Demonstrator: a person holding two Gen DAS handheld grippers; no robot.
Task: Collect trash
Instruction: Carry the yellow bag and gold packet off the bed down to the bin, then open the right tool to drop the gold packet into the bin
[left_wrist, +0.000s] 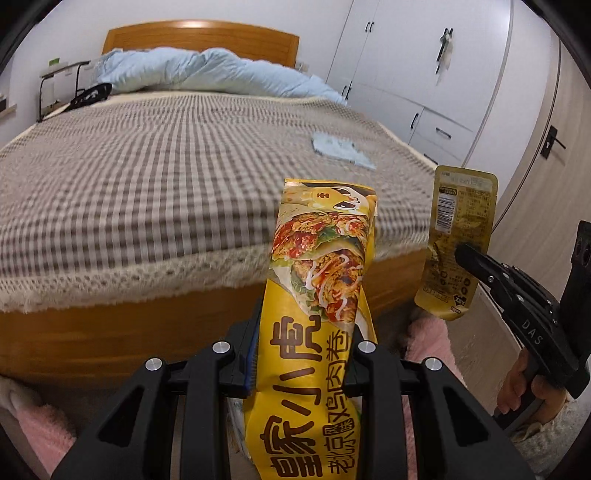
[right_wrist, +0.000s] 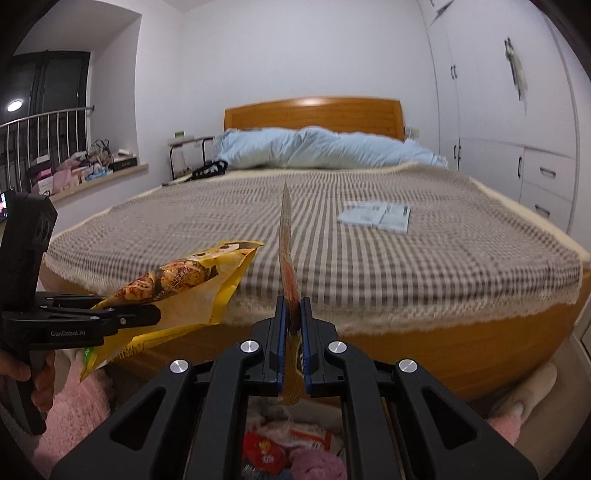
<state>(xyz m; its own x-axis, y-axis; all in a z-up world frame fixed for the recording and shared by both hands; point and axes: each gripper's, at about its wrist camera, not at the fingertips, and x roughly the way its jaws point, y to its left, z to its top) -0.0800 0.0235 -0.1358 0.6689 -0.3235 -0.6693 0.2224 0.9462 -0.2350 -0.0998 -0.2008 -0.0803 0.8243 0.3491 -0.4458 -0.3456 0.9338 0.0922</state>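
Observation:
My left gripper is shut on a long yellow chicken-wrap wrapper, which stands up between its fingers in front of the bed's foot. The right wrist view shows that wrapper at lower left, with the left gripper on it. My right gripper is shut on a thin gold sachet, seen edge-on. From the left wrist view the sachet shows its printed back, pinched by the right gripper. A pale blue packet lies flat on the bed's right half.
The checked bed cover fills the space ahead, with a blue duvet at the headboard. White wardrobes line the right wall. Below my right gripper lie red and white wrappers among pink fluffy fabric.

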